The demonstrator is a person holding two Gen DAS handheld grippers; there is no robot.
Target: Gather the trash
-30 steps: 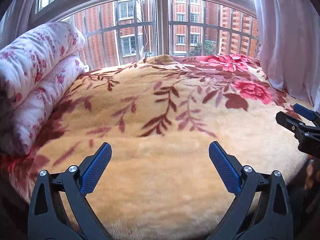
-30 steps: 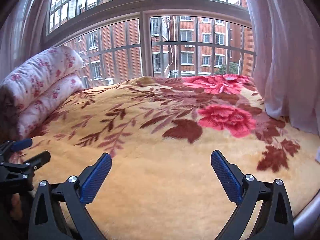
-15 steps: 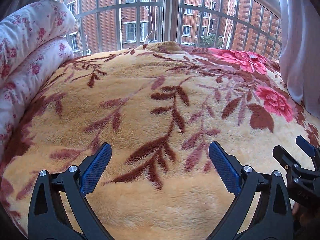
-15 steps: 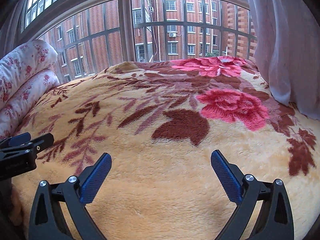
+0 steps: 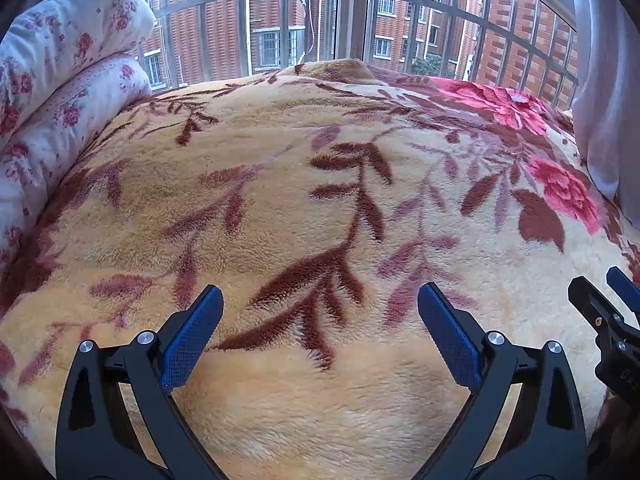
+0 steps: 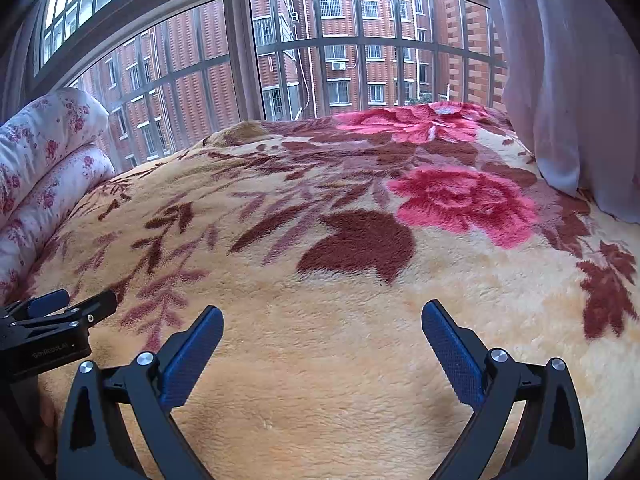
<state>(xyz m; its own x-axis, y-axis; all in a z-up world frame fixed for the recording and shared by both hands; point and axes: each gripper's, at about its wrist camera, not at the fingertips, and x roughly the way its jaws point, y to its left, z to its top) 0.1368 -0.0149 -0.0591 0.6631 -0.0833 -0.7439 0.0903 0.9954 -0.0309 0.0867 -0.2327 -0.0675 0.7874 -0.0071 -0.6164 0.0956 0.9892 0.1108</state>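
left gripper point(image 5: 320, 312) and right gripper point(image 6: 322, 322) both over the blanket point(image 5: 304, 184), jaws wide apart, nothing held. small pale scrap point(image 6: 444, 111), maybe trash, on far red flower by window point(image 6: 320, 60).

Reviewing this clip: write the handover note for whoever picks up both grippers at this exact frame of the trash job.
Left gripper: jaws wide open, empty, hovering over the floral blanket.
Right gripper: jaws wide open, empty, beside the left one over the same blanket.
Trash: one small pale scrap may lie on the far pink flower near the window; too small to confirm. Nothing else that looks like trash shows in either view.
Folded quilt is at the left, curtain at the right.
Done: nothing collected. Left: check that scrap, pick it up; no bin in view.
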